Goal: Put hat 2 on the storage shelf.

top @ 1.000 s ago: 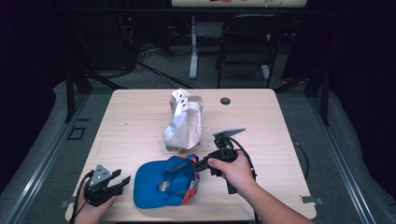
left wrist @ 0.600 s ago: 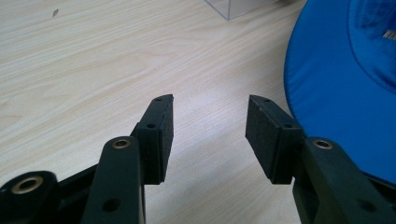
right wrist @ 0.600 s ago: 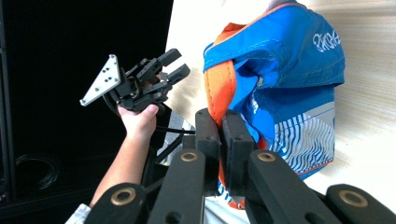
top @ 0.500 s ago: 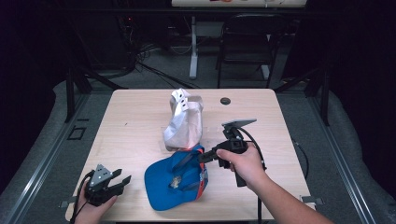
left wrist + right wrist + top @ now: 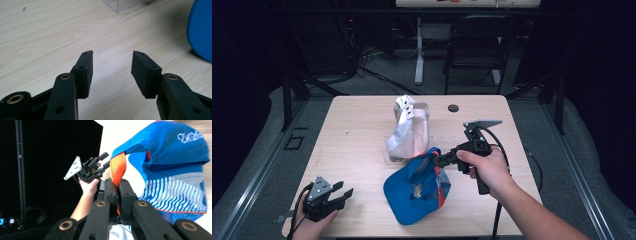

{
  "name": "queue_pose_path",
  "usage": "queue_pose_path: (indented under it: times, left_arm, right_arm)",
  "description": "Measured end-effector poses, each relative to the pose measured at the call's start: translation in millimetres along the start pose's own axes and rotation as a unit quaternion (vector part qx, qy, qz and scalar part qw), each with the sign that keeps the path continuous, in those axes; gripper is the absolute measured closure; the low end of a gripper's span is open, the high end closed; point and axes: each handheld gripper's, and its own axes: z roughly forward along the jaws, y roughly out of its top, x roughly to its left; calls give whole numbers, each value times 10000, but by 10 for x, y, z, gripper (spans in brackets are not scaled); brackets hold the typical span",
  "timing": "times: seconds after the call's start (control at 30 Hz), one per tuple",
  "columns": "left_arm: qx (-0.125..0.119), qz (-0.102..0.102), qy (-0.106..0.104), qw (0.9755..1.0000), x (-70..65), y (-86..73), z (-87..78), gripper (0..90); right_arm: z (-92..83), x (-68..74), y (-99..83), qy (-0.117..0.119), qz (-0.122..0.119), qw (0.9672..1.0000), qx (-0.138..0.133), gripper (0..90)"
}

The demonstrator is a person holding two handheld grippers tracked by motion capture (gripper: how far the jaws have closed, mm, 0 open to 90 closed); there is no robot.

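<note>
wooden table [image 5: 362,130], dark chair [image 5: 474,50], grey floor [image 5: 262,150]

We are seeing a matt pale wood-grain table [image 5: 362,125], a blue cloth cap [image 5: 414,192] showing stitched seams and an orange fabric strap [image 5: 118,167], matt black grainy pads [image 5: 140,72], and a clear glossy plastic box [image 5: 122,3].

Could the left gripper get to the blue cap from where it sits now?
Probably yes. The left gripper rests open at the table's near left corner, and bare wood lies between it and the blue cap, which the right gripper pinches by its orange-lined edge and lifts on one side.
</note>
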Motion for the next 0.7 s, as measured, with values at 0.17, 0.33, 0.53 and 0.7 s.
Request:
queue_pose_path:
  times: [0.17, 0.33, 0.53, 0.7]
  left_arm:
    - [25, -38, -22, 10000, 4, -3, -3, 523]
    - [-39, -77, 6, 10000, 29, -6, -24, 522]
    - [-8, -88, 2, 10000, 43, -12, -29, 522]
    - [-12, -75, -5, 10000, 45, -15, -21, 519]
  right_arm:
    - [-104, 60, -2, 114, 69, 9999, -12, 874]
    - [-299, 138, -16, 251, 133, 9995, -123, 873]
    - [-503, 188, -18, 359, 118, 9988, -307, 873]
    - [-658, 189, 4, 401, 178, 9977, -514, 873]
